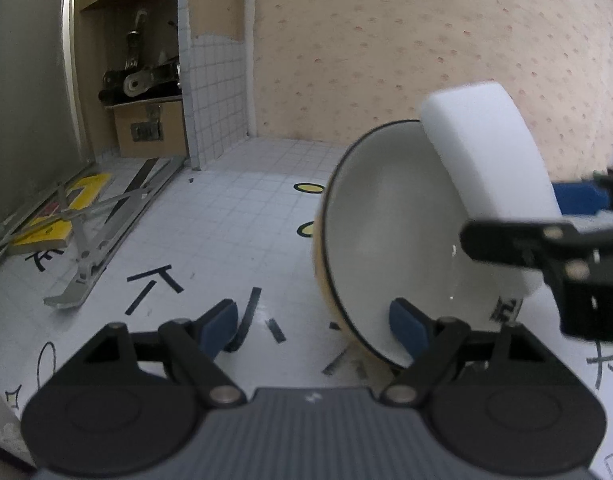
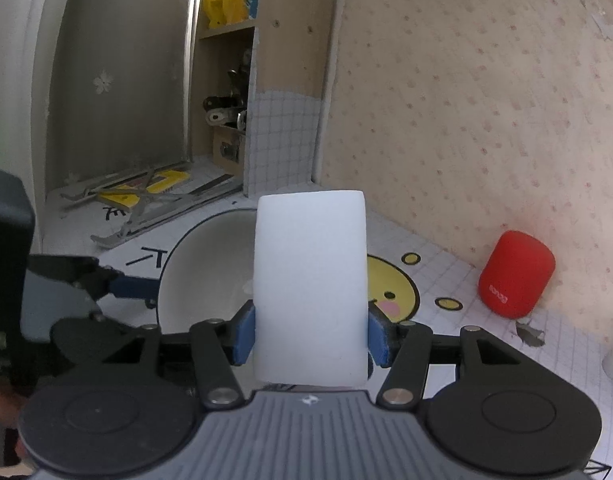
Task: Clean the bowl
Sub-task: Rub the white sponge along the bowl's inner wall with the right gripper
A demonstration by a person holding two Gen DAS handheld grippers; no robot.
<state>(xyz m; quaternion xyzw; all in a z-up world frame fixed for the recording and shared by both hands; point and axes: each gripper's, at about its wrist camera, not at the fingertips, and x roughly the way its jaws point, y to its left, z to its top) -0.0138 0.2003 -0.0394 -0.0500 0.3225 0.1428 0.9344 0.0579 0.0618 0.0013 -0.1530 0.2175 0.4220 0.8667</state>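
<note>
bowl (image 1: 390, 240) stands tipped on its edge on the gridded white table cover (image 1: 234, 208), its mouth turned towards the left wrist camera; the inside is pale and glossy with a dark line round the rim, and nothing lies in it but the end of a white sponge block (image 2: 310, 284) that reaches over the rim into the hollow. left gripper (image 1: 312, 328) sits low over the table, angled downward, its blue pads wide apart; the right-hand pad (image 1: 406, 328) is at the bowl's lower rim, inside the mouth, while the other pad stands clear over the table, so the jaws are parted and pinch nothing. whether that one pad touches the bowl i cannot tell. right gripper (image 2: 310, 338) comes in from the bowl's right, tilted down, its two blue pads pressed against the sides of the sponge block, which stands up between them. red rounded speaker (image 2: 516, 276) sits by the wallpapered wall, well apart from the bowl, with small white lettering too blurred to read. black hand-drawn strokes and a yellow smiling face (image 2: 390, 290) are printed on the cover; no word of it is legible.
</note>
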